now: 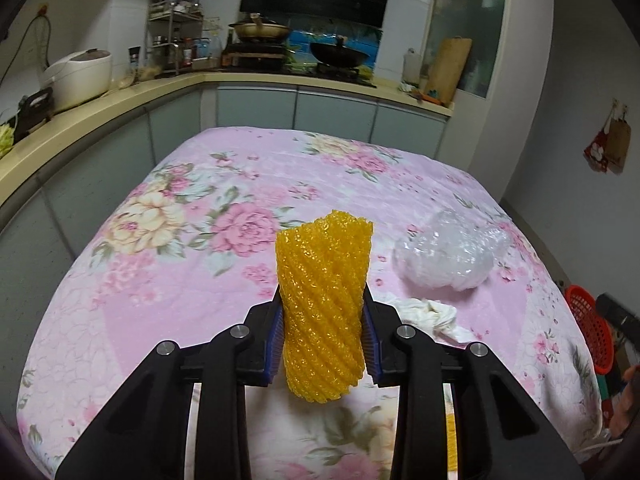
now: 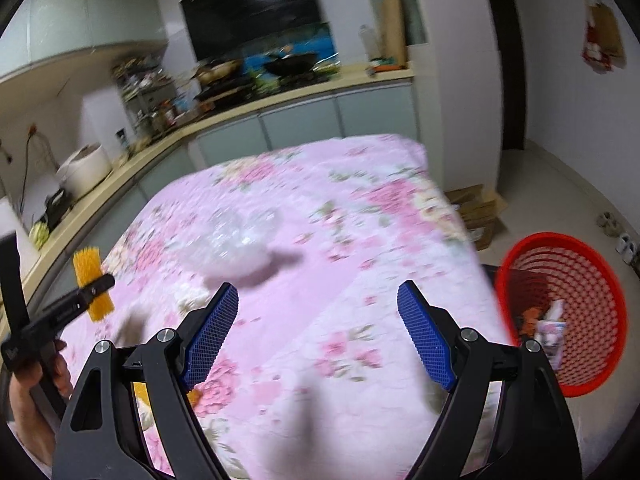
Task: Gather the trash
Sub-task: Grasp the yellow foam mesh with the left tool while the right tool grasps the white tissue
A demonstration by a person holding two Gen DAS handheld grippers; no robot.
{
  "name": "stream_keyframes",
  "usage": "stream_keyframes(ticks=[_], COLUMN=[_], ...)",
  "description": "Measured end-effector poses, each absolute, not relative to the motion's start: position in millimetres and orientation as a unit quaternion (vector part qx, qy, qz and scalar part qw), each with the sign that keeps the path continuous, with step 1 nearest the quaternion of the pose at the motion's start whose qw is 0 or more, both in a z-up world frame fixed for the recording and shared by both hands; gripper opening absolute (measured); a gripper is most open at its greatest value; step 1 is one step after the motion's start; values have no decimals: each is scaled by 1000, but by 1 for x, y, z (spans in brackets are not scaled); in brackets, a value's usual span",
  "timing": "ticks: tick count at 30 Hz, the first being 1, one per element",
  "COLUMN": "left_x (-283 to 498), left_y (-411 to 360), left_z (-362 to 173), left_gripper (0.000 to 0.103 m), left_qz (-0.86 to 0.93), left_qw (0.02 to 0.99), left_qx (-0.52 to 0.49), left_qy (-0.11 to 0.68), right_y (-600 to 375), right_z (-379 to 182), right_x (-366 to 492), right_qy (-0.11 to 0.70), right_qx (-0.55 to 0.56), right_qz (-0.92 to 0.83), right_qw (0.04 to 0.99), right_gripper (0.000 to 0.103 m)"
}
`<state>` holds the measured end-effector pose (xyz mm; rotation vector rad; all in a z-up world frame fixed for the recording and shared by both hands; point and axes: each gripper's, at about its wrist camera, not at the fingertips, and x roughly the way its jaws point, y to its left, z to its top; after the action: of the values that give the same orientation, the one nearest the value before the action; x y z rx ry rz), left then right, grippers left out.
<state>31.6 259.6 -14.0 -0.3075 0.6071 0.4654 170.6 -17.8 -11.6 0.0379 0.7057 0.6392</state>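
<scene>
A yellow foam net sleeve point(image 1: 324, 300) stands upright between the blue pads of my left gripper point(image 1: 322, 312), which is shut on it and holds it above the pink floral tablecloth point(image 1: 180, 288). The right wrist view shows the same left gripper point(image 2: 94, 288) at the far left with the yellow sleeve point(image 2: 86, 264) in it. A clear bubble-wrap wad point(image 1: 448, 256) lies on the cloth, with a crumpled white tissue point(image 1: 432, 314) in front of it. My right gripper point(image 2: 318, 292) is open and empty, just in front of the bubble wrap point(image 2: 236, 248).
A red mesh basket point(image 2: 592, 280) with a few scraps inside sits off the table's right edge, also visible as the red basket point(image 1: 592, 332). Cardboard boxes point(image 2: 476, 208) lie on the floor beyond it. A kitchen counter point(image 1: 120, 96) runs along the left and back.
</scene>
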Motion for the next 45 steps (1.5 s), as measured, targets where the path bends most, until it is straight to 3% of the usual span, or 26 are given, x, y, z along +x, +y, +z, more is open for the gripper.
stream_keyframes(ticks=[25,36,45], left_x=[1,3,3], left_y=[284,282,281], left_z=[-20,-22,-23], left_gripper=[31,31,31], left_qz=[262,259,263], left_qw=[909,908,907], left_qx=[-171,-175,-172], left_qy=[276,280,280], right_y=[156,166,151], right_z=[-63,-72,-59], right_x=[172,171,154], right_qy=[383,398,380], right_qx=[-141,-164,-147], right_qz=[406,414,427], right_qw=[817,802,807], right_gripper=[79,44,42])
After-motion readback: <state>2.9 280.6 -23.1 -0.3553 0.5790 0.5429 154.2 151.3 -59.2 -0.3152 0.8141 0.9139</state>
